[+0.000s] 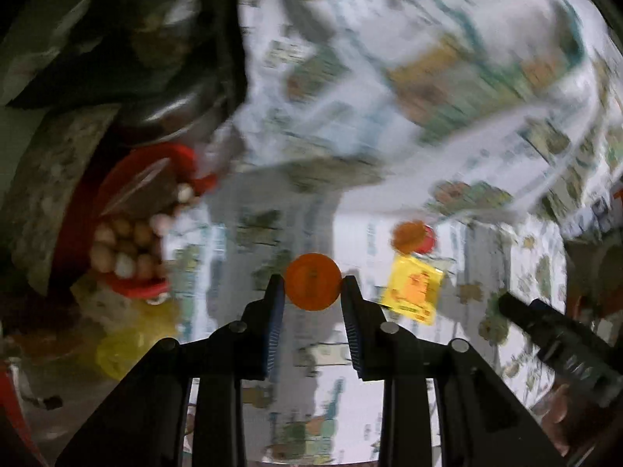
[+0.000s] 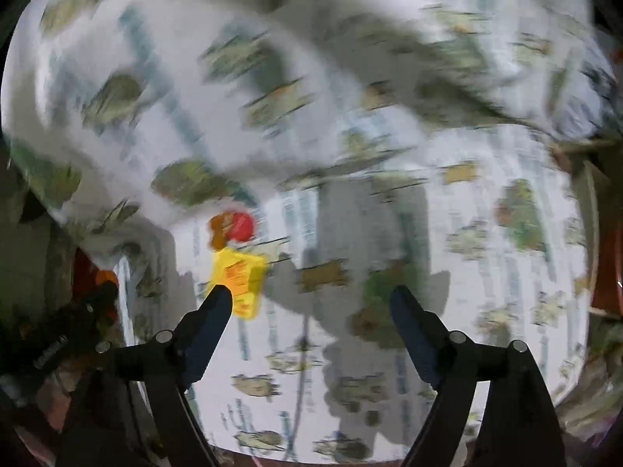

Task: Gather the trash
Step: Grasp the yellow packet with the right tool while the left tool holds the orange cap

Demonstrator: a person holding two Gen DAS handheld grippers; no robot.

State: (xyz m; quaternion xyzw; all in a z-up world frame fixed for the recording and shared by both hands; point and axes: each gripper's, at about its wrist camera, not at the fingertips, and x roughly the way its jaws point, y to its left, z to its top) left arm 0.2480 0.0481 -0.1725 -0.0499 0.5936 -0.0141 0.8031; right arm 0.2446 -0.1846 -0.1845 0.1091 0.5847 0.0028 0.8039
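Mostly motion-blurred, printed sheet (image 2: 486, 311), yellow packet (image 2: 239, 284)

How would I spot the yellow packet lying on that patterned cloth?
Start from the white cloth printed with green and orange pictures. On its flat part, two round caps lie together, one orange, one red. The yellow packet lies just beside them: the only flat, square, bright yellow thing there.

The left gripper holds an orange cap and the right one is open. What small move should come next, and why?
Probably the right gripper should shift left and lower over the yellow packet. Its jaws stand wide with nothing between them, and the packet lies loose on the printed cloth beside the left finger. The left gripper already pinches the orange cap.
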